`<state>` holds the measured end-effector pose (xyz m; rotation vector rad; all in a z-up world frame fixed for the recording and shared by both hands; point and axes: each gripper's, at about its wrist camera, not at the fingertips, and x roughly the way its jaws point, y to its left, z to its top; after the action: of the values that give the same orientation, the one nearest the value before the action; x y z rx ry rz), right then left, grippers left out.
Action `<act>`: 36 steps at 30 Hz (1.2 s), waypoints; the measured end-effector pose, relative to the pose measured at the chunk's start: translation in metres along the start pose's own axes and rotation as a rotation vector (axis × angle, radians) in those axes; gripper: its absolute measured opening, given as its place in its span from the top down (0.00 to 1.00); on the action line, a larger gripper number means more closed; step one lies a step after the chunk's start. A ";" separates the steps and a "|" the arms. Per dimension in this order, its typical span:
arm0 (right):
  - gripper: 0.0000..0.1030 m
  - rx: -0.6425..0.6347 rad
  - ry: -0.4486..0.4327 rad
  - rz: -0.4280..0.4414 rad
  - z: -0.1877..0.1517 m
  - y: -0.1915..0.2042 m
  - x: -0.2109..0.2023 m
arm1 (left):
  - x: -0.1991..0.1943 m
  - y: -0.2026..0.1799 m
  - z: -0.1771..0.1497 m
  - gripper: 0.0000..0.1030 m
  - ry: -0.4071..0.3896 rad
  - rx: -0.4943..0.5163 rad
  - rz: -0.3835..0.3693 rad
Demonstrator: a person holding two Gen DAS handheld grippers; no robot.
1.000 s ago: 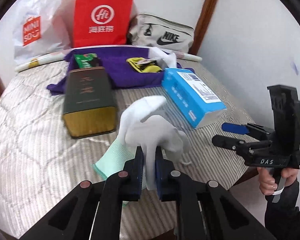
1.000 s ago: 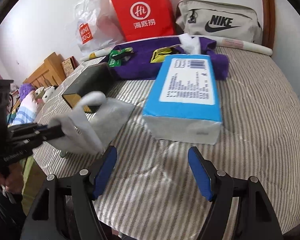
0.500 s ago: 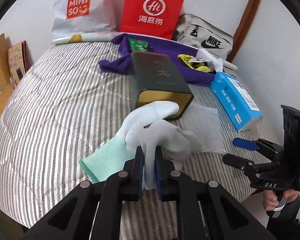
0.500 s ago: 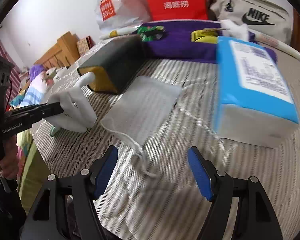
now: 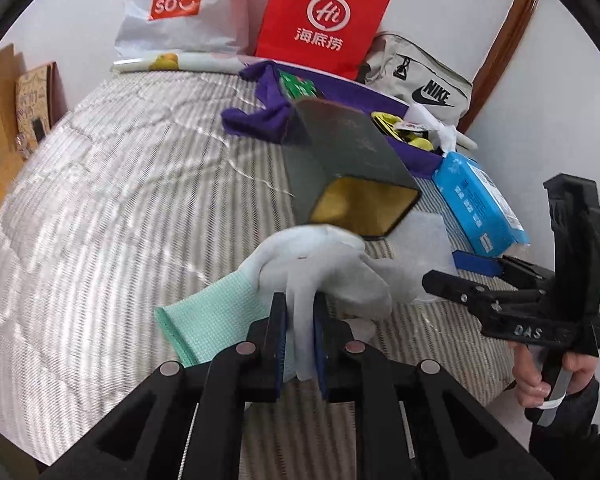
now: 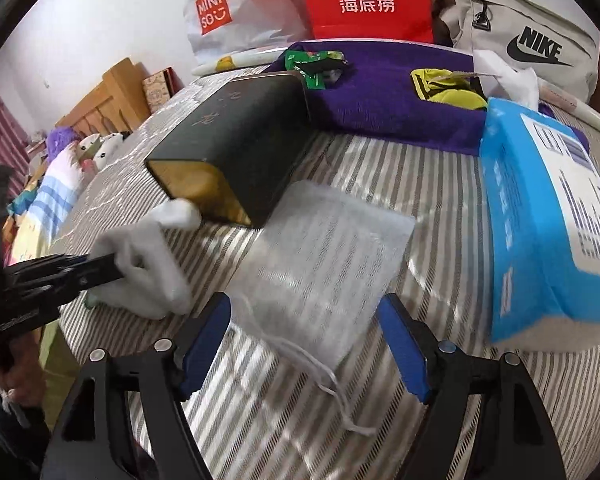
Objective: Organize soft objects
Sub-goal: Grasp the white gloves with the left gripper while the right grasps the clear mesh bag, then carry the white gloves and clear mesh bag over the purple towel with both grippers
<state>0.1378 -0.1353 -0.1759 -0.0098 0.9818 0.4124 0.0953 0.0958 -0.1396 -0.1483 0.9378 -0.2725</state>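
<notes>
Two fingers [image 5: 279, 332] of the left gripper [image 5: 300, 340] pinch a white glove [image 5: 320, 264].

— Lower frame? Right gripper [image 6: 304, 344] spread wide, flanking white mesh pouch [image 6: 324, 256] on striped bed [image 6: 440, 184].
— Left edge? Left gripper [image 6: 100, 268] clamped on white glove [image 6: 148, 272], beside dark box [image 6: 236, 148].

The left gripper [image 5: 300, 330] is clamped on a white glove [image 5: 320, 264], near the dark box [image 5: 340, 160]; the right gripper [image 6: 304, 344] hangs wide open, also near that box, a bare hand [image 5: 548, 376] gripping its handle
</notes>
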 end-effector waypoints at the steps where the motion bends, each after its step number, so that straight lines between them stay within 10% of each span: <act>1: 0.25 0.002 -0.001 -0.011 0.002 0.002 0.002 | -0.001 0.002 0.001 0.87 -0.002 0.003 0.007; 12: 0.18 -0.094 -0.022 -0.158 0.005 0.025 0.019 | 0.011 0.014 -0.005 0.79 0.039 -0.026 -0.024; 23: 0.85 -0.085 -0.071 -0.173 -0.003 0.003 0.004 | 0.018 -0.006 -0.001 0.40 0.032 -0.005 -0.050; 32: 0.93 -0.087 -0.073 -0.113 -0.032 -0.010 -0.017 | 0.026 -0.015 0.006 0.43 0.003 -0.035 0.029; 36: 0.93 -0.065 -0.082 -0.082 -0.047 -0.024 -0.029 | 0.029 -0.014 0.006 0.78 -0.005 -0.067 0.071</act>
<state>0.0943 -0.1762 -0.1826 -0.0904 0.8842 0.3666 0.1143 0.0735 -0.1549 -0.1766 0.9453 -0.1752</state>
